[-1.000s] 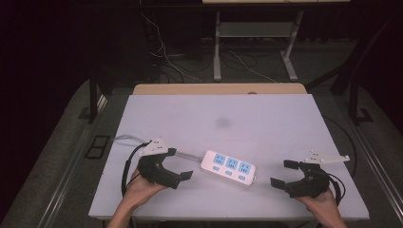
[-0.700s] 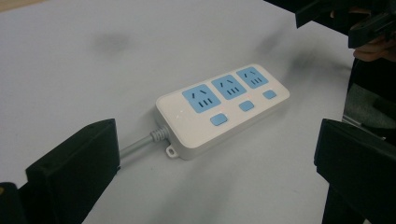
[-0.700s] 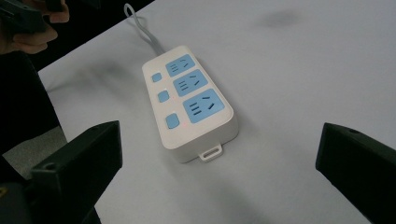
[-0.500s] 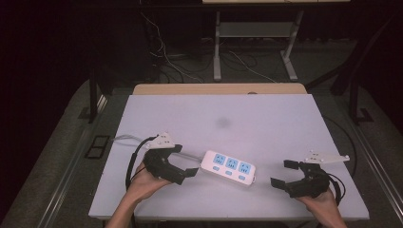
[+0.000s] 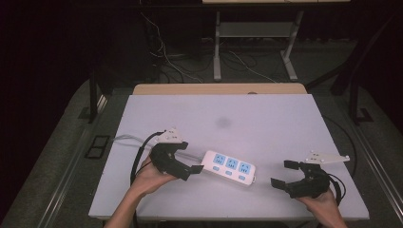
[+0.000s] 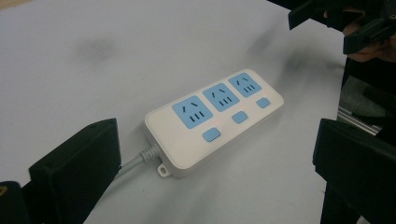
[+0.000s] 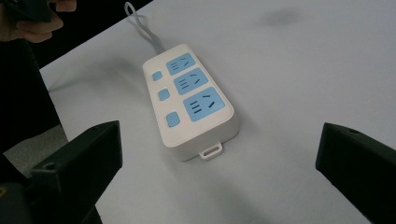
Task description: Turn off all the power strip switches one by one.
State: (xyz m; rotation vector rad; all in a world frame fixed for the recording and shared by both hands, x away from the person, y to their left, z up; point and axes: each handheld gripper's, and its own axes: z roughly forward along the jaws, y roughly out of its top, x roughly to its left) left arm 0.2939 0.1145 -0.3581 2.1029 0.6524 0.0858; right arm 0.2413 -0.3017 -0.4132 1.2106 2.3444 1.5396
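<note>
The power strip's cable runs hidden beneath the left gripper

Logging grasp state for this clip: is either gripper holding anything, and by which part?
Nothing is held. Both the left gripper and right gripper are open, apart from the power strip.

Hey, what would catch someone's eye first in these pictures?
The white power strip with three blue sockets, lying near the front middle of the pale table. The left claw stands open right at its cable end, while the right claw, also open, sits apart off its other end.
</note>
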